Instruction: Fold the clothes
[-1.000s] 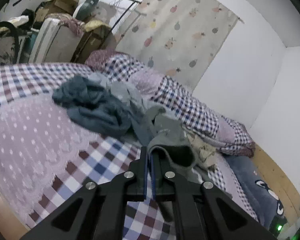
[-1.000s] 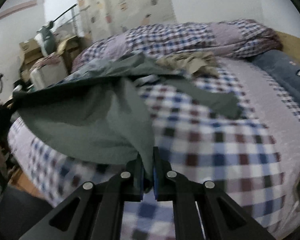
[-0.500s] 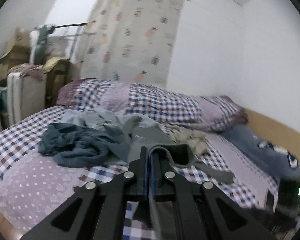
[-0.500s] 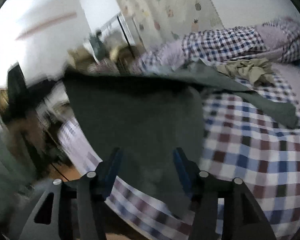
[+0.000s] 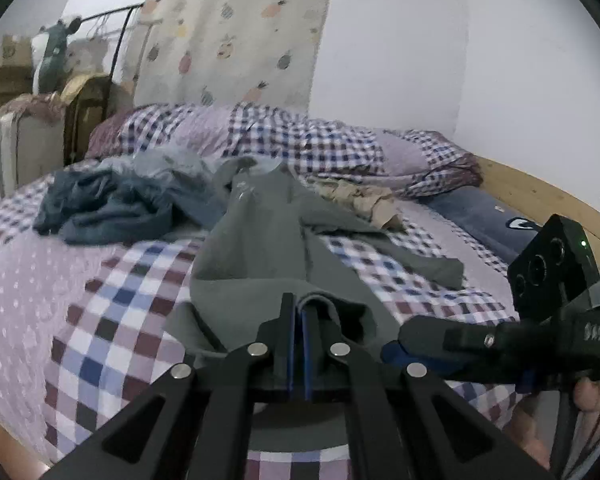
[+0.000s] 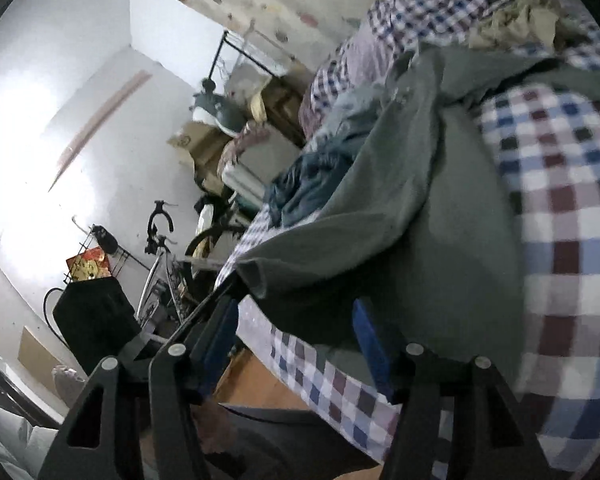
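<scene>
A grey-green garment (image 5: 260,232) lies stretched along the checked bed cover (image 5: 112,308), one sleeve out to the right. My left gripper (image 5: 300,304) is shut on its near hem, low over the bed's front edge. In the right wrist view the same garment (image 6: 400,200) drapes over the bed edge. My right gripper (image 6: 296,312) has its jaws opening; the cloth hangs in the gap and the blue pads (image 6: 364,320) do not press on it. In the left wrist view that right gripper (image 5: 404,340) sits just right of the left one.
A heap of blue-grey clothes (image 5: 112,204) and a crumpled beige garment (image 5: 360,200) lie further back on the bed. Checked pillows (image 5: 300,148) line the wall, with a dark blue cushion (image 5: 472,216) and wooden bed frame (image 5: 540,196) at right. A bicycle (image 6: 164,248), boxes and a suitcase (image 5: 16,148) crowd the left.
The right gripper has opened and let the garment's hem go, then rolled and swung toward the bed edge. The left gripper has rolled level and moved with its hem toward the right gripper.
</scene>
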Demonstrator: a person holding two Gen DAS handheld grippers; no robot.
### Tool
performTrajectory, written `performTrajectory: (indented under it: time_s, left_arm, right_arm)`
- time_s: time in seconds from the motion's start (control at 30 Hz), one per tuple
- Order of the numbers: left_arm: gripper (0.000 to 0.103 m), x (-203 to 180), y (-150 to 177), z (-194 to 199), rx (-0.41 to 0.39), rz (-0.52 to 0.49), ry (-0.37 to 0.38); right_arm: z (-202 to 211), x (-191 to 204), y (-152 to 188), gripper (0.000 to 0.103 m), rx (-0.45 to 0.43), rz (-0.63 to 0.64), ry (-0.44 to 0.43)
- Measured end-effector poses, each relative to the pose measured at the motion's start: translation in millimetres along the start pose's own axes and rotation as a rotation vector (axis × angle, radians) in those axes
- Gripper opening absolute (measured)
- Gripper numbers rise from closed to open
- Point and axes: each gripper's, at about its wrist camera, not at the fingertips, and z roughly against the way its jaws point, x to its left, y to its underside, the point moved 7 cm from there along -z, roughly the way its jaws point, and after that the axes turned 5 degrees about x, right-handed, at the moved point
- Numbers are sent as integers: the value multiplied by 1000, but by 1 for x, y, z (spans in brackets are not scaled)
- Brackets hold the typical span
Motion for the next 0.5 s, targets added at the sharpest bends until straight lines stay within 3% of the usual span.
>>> performTrajectory:
  time_s: [0.23,0.37,0.5]
  left_arm:
    - [1,21,3,-6,10,66,4]
    - [1,35,0,-5,8,144,25]
    - [1,33,0,-3,5,155,45]
  right_arm:
    - [-48,-24,3,65,57,-217,-82]
    - [-59,-26,-1,65,26,-283,-166]
    - [-64,-32,-2,65,-4,-350,-210]
